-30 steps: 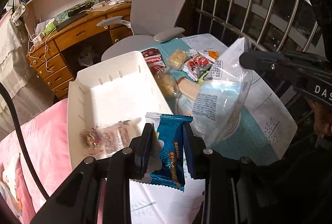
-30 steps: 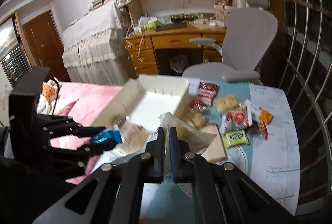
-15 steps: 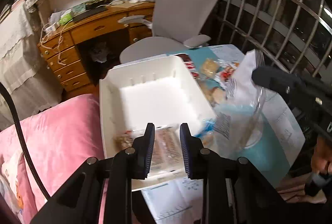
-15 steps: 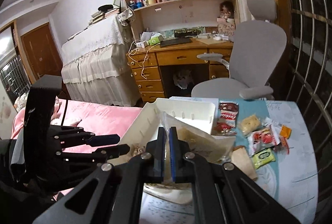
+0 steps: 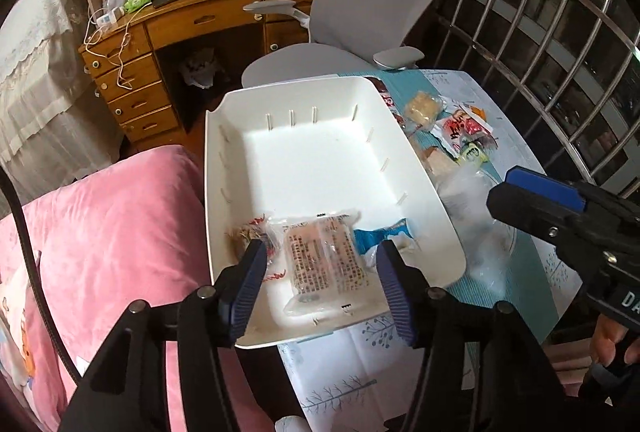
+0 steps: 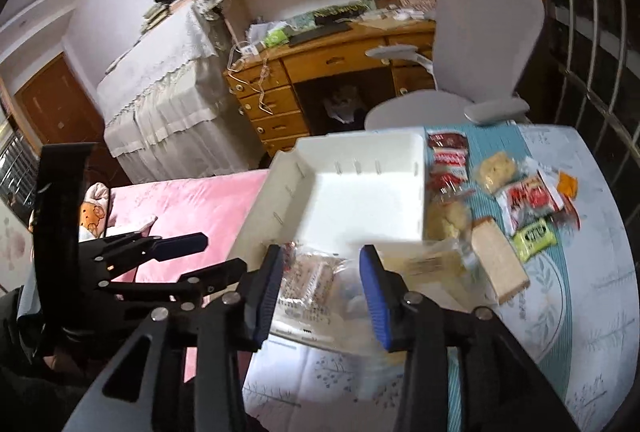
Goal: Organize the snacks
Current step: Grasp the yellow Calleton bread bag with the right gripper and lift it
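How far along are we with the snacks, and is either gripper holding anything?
Done: three packets lie in the white bin, among them a clear wrapped bar and a blue packet. In hand: nothing; the left gripper and right gripper are both open. Left: a clear bag and several snacks, including a green packet, on the table.

Open left hand-held gripper (image 5: 322,282) above white bin (image 5: 420,168), perhaps three snack packets (image 5: 324,258) inside

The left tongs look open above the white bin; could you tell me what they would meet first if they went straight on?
Probably the clear snack packet with printed text, which lies in the white bin right between the fingertips of the left tongs. Depth is unclear, so the gap to it cannot be judged.
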{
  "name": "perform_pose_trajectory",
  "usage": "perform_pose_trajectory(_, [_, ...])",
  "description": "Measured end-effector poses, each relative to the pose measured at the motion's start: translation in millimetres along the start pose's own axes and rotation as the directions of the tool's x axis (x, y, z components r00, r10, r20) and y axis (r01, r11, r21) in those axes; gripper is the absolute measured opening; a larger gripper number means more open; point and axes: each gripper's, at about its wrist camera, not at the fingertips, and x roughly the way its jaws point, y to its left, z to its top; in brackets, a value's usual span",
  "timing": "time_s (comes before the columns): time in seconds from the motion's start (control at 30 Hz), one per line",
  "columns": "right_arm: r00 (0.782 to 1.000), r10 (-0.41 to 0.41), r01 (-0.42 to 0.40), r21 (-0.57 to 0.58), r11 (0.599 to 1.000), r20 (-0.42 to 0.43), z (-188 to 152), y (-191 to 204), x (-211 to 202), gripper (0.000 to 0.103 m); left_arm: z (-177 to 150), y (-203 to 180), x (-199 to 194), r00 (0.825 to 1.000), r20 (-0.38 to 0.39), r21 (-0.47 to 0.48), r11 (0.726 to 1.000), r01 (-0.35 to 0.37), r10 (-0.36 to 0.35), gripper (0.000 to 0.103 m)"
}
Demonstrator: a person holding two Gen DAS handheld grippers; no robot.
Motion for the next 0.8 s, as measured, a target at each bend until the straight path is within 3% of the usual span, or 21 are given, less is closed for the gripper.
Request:
perform_pose_trajectory(0.53, [0.994, -0.034, 0.048, 0.139, 0.989, -0.103, -29.9, -52.5, -9.0, 0.045, 2.3, -46.2, 6.8, 0.997, -0.041, 0.0, 0.998, 0.067, -0.067, 0.068])
perform_pose_trajectory(0.8, [0.991, -0.031, 0.054, 0.175, 0.983, -0.131, -38.1, -89.9, -19.1, 0.054, 11.5, -86.7, 7.9, 0.996, -0.047, 0.006, 0.997, 0.071, -0.07, 0.076])
